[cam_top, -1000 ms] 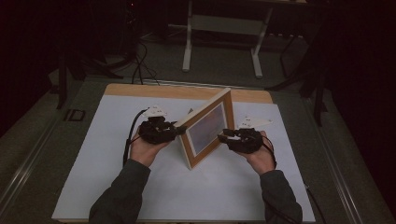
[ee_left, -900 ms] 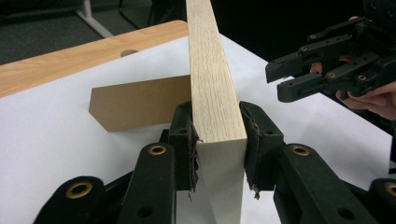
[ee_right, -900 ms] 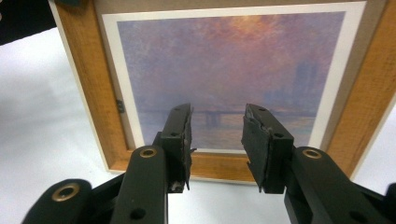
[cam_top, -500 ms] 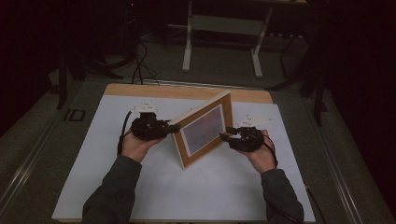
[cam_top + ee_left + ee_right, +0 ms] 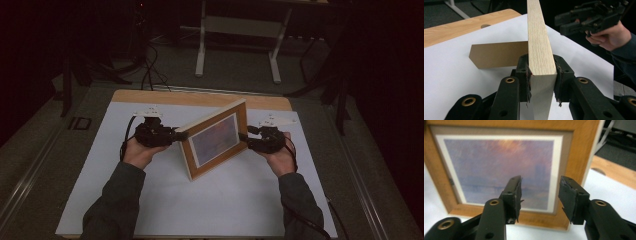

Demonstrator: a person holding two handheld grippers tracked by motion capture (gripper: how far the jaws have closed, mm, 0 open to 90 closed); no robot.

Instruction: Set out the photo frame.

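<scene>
Upright light-wood picture frame (image 5: 215, 138) stands on its edge between our grippers. Our left gripper (image 5: 541, 75) clamps its side edge to steady it; our right gripper (image 5: 540, 195), jaws just opening and empty, faces its front.

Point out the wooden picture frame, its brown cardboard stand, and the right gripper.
Light wooden picture frame (image 5: 216, 142), high view, on the print.
Brown cardboard stand (image 5: 497, 54), left gripper view, on its flat face.
Right gripper (image 5: 540, 197), right gripper view, between its open fingertips.
</scene>
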